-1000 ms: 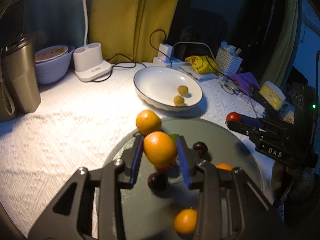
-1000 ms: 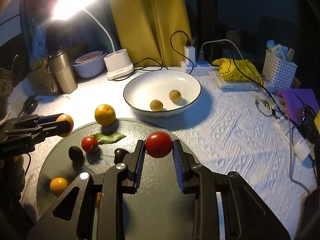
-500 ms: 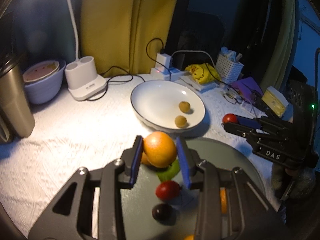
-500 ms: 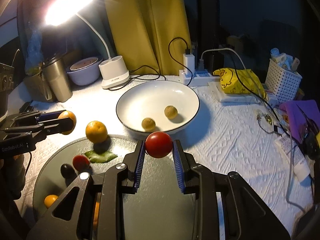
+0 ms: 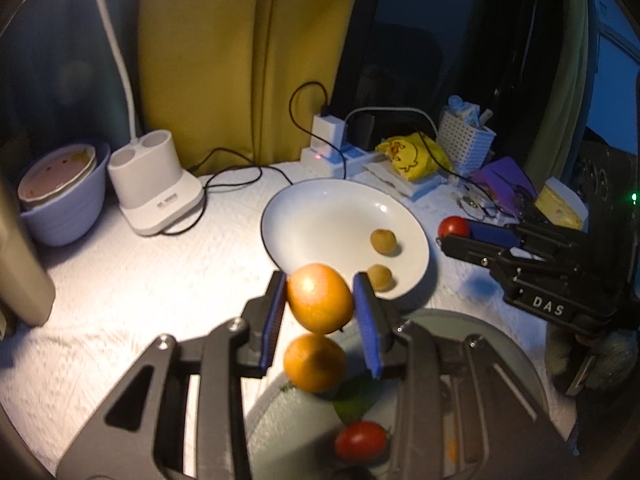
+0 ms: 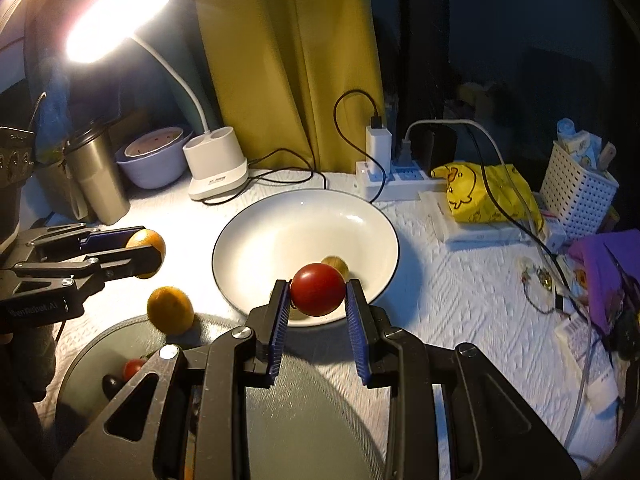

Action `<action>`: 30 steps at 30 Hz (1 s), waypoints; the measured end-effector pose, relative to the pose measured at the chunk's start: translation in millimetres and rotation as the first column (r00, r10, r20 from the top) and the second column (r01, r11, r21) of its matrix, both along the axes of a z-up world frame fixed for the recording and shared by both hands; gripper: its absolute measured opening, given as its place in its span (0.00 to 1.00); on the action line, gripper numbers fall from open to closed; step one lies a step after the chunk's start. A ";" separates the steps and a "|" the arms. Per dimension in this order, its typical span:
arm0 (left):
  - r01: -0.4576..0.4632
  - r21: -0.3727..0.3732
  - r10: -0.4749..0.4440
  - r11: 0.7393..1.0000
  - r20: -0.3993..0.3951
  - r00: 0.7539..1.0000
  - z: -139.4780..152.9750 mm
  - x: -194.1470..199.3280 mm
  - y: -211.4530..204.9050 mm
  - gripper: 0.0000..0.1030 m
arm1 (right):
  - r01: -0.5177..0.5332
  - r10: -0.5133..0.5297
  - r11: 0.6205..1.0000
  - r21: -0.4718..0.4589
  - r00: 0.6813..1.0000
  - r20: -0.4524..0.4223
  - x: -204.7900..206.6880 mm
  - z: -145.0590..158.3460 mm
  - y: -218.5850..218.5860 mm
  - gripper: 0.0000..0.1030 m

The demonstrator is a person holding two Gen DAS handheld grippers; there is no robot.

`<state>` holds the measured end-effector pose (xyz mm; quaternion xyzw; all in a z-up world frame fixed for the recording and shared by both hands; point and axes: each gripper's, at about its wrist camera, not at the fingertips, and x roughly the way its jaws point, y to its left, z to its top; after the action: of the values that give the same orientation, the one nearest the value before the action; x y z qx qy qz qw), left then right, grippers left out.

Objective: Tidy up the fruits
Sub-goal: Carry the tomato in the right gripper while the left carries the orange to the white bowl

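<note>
My left fingers point(image 5: 276, 312) pinched an orange point(image 5: 319, 298) above the grey tray's point(image 5: 472, 328) far edge, while my right gripper point(image 6: 318, 300) clamped a red tomato point(image 6: 317, 289). Both hung just short of the white bowl point(image 6: 280, 236), where two small brown fruits point(image 5: 383, 240) lay; another orange point(image 6: 170, 310) sat at the tray's rim.

The left gripper point(image 5: 320, 304), a black two-finger tool with blue ribbed pads, fills the lower centre of its own wrist view, its jaws clamped on a round orange fruit point(image 5: 319, 298) held clear of the surface. From the right wrist view the same gripper point(image 6: 144, 254) reaches in level from the left edge of the frame, fingers pointing right. The right gripper point(image 6: 318, 300), of the same black build, sits at the lower centre of its view with jaws closed on a round red tomato point(image 6: 317, 289). In the left wrist view it point(image 5: 452, 232) enters from the right edge, fingers pointing left.
</note>
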<state>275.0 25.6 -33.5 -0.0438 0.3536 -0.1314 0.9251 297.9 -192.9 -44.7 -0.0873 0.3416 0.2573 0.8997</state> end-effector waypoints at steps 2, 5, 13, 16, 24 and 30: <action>0.005 0.002 -0.005 1.000 0.000 1.000 -0.8 6.7 0.1 0.34 | -0.001 0.001 1.000 -0.003 1.000 0.003 5.9 0.2 2.7 0.29; 0.017 0.005 -0.017 1.000 -0.004 1.000 -1.9 16.9 -0.1 0.34 | -0.003 0.003 1.000 -0.005 1.000 0.003 14.5 -1.1 6.7 0.29; 0.026 0.015 -0.026 1.000 0.006 1.000 -0.3 45.3 3.7 0.34 | -0.023 0.024 1.000 -0.013 1.000 0.010 36.2 -1.6 21.3 0.29; 0.031 0.016 -0.031 0.999 0.007 1.000 -1.3 55.6 3.2 0.34 | -0.027 0.027 1.000 -0.013 1.000 0.008 43.0 -2.8 25.2 0.29; 0.046 0.029 -0.046 0.999 0.000 0.999 -11.4 81.2 -1.7 0.34 | -0.024 0.025 1.000 -0.016 1.000 0.006 66.1 -10.7 32.0 0.29; 0.046 0.026 -0.046 0.999 -0.021 0.999 -20.7 98.2 -2.6 0.34 | -0.027 0.027 0.999 -0.022 1.000 0.013 85.5 -16.9 42.4 0.29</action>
<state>373.2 23.0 -54.2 -0.0248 0.3654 -0.1477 0.9187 383.4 -150.5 -61.5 -0.1033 0.3370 0.2650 0.8975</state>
